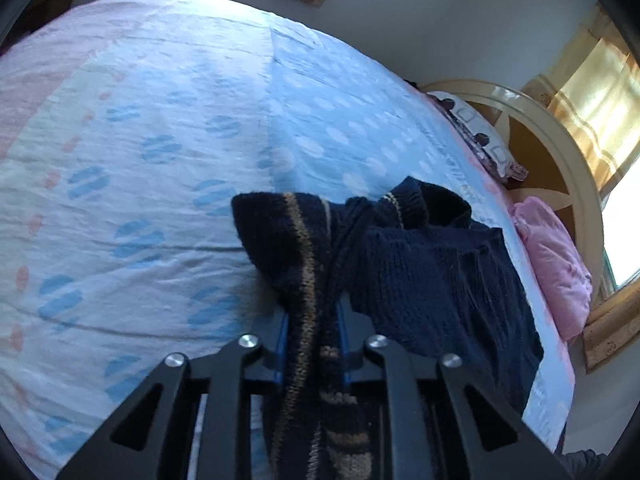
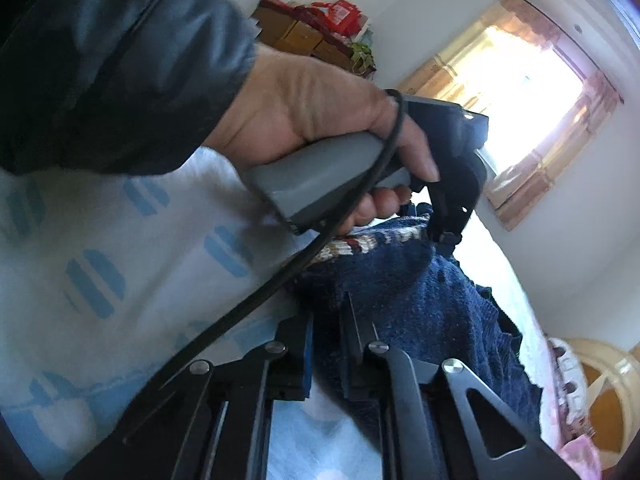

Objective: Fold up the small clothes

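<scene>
Clamping the navy knitted sweater [image 1: 432,276] with tan stripes, left gripper [image 1: 312,320] hides its hem; right gripper [image 2: 326,340], beside it, stands narrowly parted, contact unclear.

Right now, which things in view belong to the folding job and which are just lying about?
In the job:
- navy knit sweater
- left gripper, shut on its striped edge
- right gripper, jaws narrowly apart at the knit
- bedsheet, the work surface

Lying about:
- pink bundle
- patterned pillow
- stacked boxes
</scene>
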### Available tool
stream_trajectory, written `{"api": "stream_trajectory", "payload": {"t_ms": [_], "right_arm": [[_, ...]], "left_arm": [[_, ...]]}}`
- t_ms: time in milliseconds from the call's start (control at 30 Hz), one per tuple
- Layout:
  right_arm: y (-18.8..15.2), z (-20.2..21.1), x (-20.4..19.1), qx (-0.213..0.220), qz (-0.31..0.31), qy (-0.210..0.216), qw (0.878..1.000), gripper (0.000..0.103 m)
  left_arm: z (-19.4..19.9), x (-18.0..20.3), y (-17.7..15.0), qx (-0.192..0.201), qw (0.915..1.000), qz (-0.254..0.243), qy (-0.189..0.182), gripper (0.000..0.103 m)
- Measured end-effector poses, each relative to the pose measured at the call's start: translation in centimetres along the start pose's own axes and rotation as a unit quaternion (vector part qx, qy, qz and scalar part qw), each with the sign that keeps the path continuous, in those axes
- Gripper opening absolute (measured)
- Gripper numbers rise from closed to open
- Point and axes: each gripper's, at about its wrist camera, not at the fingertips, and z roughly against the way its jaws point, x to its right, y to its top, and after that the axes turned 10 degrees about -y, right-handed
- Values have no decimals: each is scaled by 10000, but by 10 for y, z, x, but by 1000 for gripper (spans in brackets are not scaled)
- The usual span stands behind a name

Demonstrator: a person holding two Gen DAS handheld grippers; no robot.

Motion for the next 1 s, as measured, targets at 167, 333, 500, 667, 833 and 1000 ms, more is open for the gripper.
{"api": "stream_trajectory", "payload": {"t_ms": [167,333,500,667,833,1000], "right_arm": [[-4,15,27,92,-281,-60,9995,9],[-19,26,53,180,-519,-273,9981,8],[-30,34,82,156,-835,-435,9954,8],[-44,41,114,148,-1236,-506,9909,8],[-63,49,147,123,-1543,-636,9859,8],[-82,53,172,12,-1842,-774,9798,8]], "left_arm": [[19,19,4,304,9995,-57,-26,17],[27,40,7,552,9984,-77,-54,16],[26,60,15,742,9970,-7,-232,15],[23,85,19,917,9949,13,-419,15],[14,112,26,988,9940,-40,-464,15],[-7,139,33,967,9941,-92,-472,15]]}}
